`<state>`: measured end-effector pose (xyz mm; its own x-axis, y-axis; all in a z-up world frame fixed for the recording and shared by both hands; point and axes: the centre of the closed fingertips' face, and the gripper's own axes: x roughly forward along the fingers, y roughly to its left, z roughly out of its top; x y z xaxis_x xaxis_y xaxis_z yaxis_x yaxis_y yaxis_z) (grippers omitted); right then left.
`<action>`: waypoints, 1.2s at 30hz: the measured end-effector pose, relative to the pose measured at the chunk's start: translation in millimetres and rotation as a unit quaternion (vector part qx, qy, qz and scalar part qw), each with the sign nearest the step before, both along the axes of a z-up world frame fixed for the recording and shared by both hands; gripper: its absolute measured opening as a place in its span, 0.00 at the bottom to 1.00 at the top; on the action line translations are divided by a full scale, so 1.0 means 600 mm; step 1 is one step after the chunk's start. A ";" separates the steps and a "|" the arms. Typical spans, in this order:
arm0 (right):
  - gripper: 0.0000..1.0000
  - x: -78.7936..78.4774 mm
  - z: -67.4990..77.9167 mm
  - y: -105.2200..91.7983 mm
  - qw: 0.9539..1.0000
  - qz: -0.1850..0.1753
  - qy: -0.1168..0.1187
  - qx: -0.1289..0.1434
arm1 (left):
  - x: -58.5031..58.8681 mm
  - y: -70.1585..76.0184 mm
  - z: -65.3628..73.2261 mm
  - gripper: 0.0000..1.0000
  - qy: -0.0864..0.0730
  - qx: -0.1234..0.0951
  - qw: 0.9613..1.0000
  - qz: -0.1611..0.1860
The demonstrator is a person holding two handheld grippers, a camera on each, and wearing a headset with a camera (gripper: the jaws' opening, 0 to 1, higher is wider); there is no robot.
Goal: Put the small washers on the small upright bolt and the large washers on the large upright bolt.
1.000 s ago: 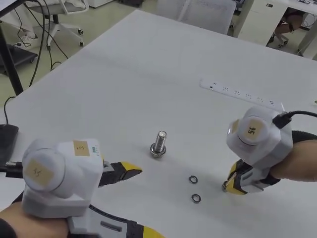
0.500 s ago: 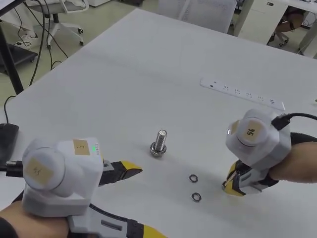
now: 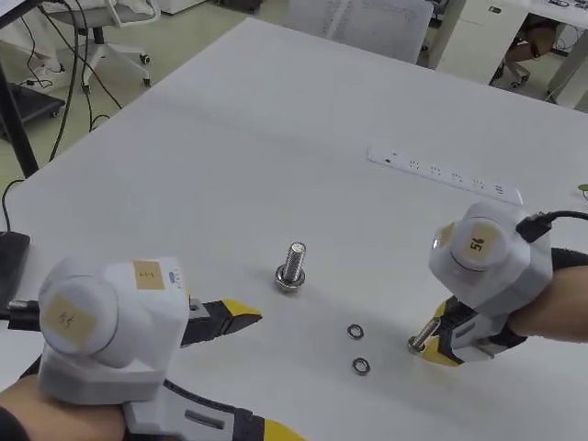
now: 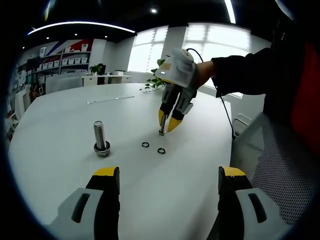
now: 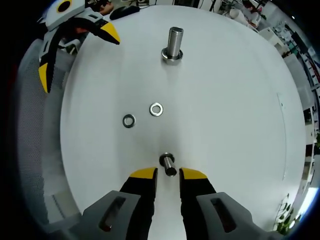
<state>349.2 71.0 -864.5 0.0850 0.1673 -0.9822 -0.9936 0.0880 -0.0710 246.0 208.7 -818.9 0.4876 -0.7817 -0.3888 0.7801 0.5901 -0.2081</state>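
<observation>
Small bolt (image 3: 422,335) newly being tipped up at tips of right gripper (image 5: 168,173), jaws pinched on it; not yet upright. Washers (image 3: 356,332) lying just beside, waiting. Left gripper (image 4: 169,172) being held wide open, empty.

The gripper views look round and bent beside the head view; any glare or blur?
Left gripper view: fisheye curves the white tabletop, windows blow out bright. Right gripper view: tabletop bulges like a dome, yet the large upright steel bolt is sharp. Head view: straight lines, soft even light, faint shadows.
</observation>
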 end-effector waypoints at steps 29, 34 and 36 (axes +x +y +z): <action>0.19 -0.081 0.001 0.016 1.000 0.005 0.019 0.009 | 0.002 -0.005 0.014 0.81 -0.012 -0.005 1.000 -0.009; 0.19 -0.095 0.000 0.032 1.000 0.018 0.023 0.009 | 0.004 -0.004 0.018 0.81 -0.015 -0.007 1.000 -0.007; 0.19 -0.099 0.000 0.041 0.999 0.023 0.025 0.011 | 0.005 -0.003 0.019 0.81 -0.016 -0.007 1.000 -0.007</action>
